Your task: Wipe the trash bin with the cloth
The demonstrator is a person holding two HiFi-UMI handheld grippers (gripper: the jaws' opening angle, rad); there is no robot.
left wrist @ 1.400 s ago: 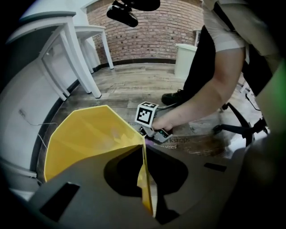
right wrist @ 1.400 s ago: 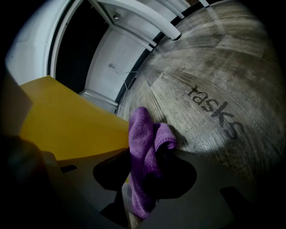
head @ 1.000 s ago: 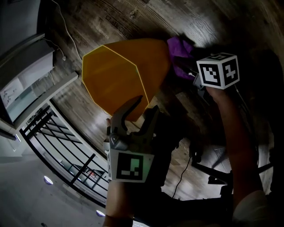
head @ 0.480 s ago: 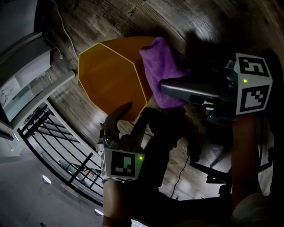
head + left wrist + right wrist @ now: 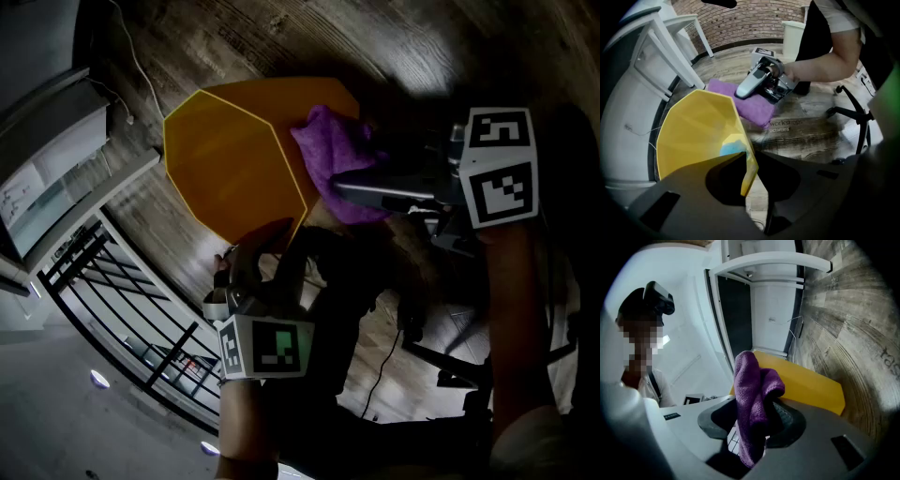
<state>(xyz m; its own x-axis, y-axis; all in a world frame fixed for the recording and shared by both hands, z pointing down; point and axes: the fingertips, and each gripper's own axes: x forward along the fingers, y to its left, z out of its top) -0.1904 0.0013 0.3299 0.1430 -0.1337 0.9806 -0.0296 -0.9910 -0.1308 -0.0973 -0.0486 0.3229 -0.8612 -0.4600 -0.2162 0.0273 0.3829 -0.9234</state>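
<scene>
The yellow trash bin (image 5: 230,155) lies on its side on the wooden floor, its open mouth toward me. My left gripper (image 5: 287,240) points down at the bin's near rim (image 5: 749,171); its jaws have just been closing and now pinch that thin rim. A blue scrap (image 5: 731,148) shows inside the bin. The purple cloth (image 5: 336,161) hangs bunched over the bin's right edge. My right gripper (image 5: 345,189) is shut on the cloth (image 5: 751,394), with the bin (image 5: 808,383) just behind it.
A black metal rack (image 5: 122,291) and white furniture (image 5: 56,159) stand left of the bin. A cable (image 5: 133,58) trails on the floor. An office chair base (image 5: 855,119) and a white bin (image 5: 793,40) stand further off. A person wearing a headset (image 5: 644,333) appears in the right gripper view.
The right gripper came up and left with the cloth, from beyond the bin onto its right edge. The left gripper shifted to the bin's near rim and its jaws narrowed onto it.
</scene>
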